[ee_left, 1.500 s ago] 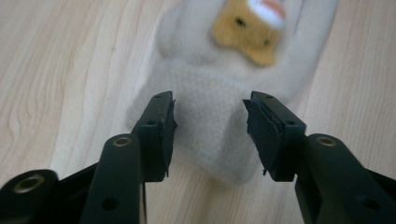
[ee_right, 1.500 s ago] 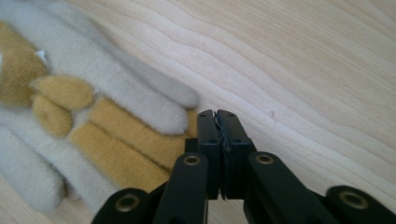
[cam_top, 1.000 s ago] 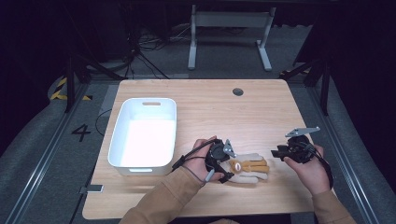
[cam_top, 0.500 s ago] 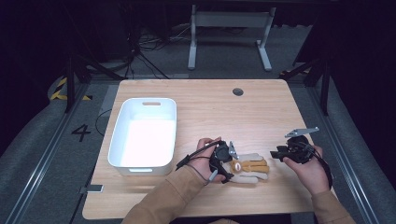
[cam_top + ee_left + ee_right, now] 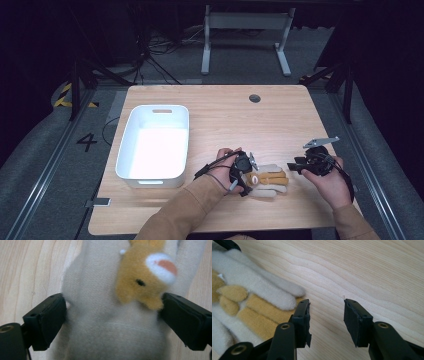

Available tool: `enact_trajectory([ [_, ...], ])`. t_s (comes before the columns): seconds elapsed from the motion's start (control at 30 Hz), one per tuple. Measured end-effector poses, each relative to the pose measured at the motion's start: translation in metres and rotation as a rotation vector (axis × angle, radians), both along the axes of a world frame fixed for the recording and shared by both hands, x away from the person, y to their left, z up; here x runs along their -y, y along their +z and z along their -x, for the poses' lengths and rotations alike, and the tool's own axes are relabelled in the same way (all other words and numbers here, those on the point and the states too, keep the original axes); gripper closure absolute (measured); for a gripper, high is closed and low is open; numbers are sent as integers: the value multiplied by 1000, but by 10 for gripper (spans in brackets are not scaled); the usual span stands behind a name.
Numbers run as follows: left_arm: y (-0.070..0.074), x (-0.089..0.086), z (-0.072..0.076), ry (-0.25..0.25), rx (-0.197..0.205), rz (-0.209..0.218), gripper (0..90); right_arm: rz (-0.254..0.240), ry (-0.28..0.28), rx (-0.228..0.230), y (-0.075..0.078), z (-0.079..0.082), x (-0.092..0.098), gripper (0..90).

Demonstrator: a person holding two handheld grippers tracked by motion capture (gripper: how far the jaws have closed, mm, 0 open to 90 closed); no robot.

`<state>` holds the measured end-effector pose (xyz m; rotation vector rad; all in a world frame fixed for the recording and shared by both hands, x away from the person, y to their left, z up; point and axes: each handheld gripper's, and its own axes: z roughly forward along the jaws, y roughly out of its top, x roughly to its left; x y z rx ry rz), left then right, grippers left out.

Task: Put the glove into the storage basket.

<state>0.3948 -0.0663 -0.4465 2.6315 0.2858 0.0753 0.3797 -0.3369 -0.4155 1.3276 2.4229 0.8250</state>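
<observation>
Your left hand-held gripper has dropped a little onto the plush glove since a second ago, and its jaws have just been opening — in the left gripper view the glove's cream body now sits between the two black jaws, which straddle it at either edge, touching the fluff but not visibly squeezing it, so read it as apart around the glove, not clamped. The tan animal face sewn on the glove is right by the jaw on the picture's right. Your right hand-held gripper hasn't shifted, but its jaws have just been opening too; they stand apart over bare desk with nothing between them, the cream and tan glove fingers lying just beside the jaw on the picture's left. The glove itself lies flat on the desk near the front edge, between your two hands, just right of the white bin, which looks empty. What this likely means — you're lined up for a grab with the left but haven't closed yet, and the right is poised to take the finger end. Close the left before lifting, or the glove will probably stay on the desk.
</observation>
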Motion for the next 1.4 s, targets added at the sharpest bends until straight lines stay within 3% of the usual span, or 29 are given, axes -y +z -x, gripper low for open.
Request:
enact_trajectory([
  [0.13, -2, -1, -3, 12, -26, 11, 60, 1, 1, -4, -1, 0, 0, 558],
  [0.2, -3, -1, -5, 17, -64, 19, 95, 2, 8, -3, -2, -1, -1, 553],
  [0.23, -3, -1, -5, 17, -62, 24, 111, 4, 12, -3, -2, -1, -2, 550],
  [0.33, 1, -3, -4, 1, -66, 40, 250, 8, 16, -3, -3, -1, -3, 549],
  [0.53, 5, -1, 1, -8, -103, 30, 517, 4, 14, 7, -1, 0, -3, 549],
  [0.7, 6, -1, 2, -1, -132, 34, 642, 3, 11, 18, 1, 1, -2, 548],
  [1.1, 12, -7, -1, 62, -209, 21, 705, 1, 4, 18, 0, 0, 0, 546],
  [1.4, 35, -25, -2, 98, -232, 67, 707, -5, 6, 23, 2, -4, -2, 546],
])
